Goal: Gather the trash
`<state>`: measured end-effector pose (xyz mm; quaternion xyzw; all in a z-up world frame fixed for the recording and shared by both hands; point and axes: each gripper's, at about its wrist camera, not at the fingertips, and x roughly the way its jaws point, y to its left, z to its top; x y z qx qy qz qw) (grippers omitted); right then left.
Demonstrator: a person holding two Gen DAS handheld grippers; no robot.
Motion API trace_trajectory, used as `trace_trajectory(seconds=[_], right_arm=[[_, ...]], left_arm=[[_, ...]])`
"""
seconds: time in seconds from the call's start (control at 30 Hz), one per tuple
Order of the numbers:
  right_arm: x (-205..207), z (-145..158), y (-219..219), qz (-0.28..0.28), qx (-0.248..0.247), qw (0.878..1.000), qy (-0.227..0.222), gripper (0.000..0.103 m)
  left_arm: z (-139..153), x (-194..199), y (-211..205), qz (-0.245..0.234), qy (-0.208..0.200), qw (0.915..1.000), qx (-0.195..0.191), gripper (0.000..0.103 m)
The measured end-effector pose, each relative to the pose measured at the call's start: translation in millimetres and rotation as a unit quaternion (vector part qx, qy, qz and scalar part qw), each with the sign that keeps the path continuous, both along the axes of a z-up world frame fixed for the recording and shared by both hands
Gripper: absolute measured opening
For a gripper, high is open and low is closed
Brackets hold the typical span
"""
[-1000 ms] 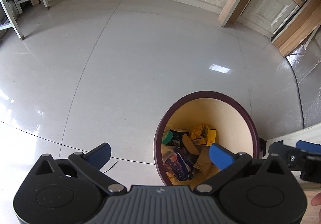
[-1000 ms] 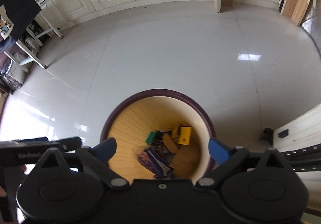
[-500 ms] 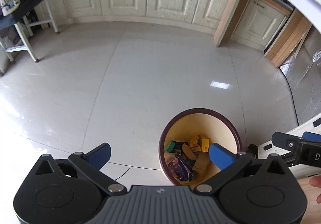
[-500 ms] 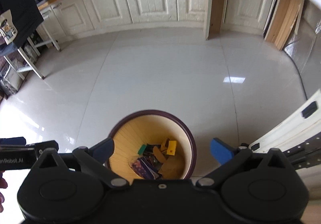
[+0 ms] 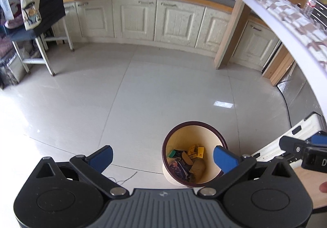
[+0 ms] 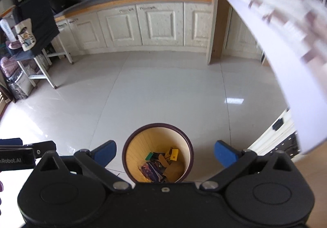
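tiled floor (image 5: 155,93) w/ trash bin (image 5: 204,174) below — left claw (image 5: 163,156), right claw (image 6: 165,151) both released, empty.

trash (image 6: 161,163) in bin (image 6: 189,152) | bin on floor (image 6: 163,89) | cabinets (image 6: 159,23) behind, well apart

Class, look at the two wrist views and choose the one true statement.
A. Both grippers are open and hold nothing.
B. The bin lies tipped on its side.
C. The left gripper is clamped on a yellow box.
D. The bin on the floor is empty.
A. The left gripper and the right gripper both have their fingers spread wide with nothing between them, while the upright bin already holds trash.
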<state>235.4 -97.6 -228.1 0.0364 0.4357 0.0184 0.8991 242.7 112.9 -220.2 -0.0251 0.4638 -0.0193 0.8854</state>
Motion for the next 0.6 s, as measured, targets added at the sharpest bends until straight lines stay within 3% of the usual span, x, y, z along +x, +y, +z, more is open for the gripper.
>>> trace_trajectory(seconds=[0.6], right_arm=[[-101,118,-14,0.018,-0.016,0.996,-0.08,0.103]], left_arm=[[112,-103,-22,-0.031,-0.111,0.9934,0.003,0.103]])
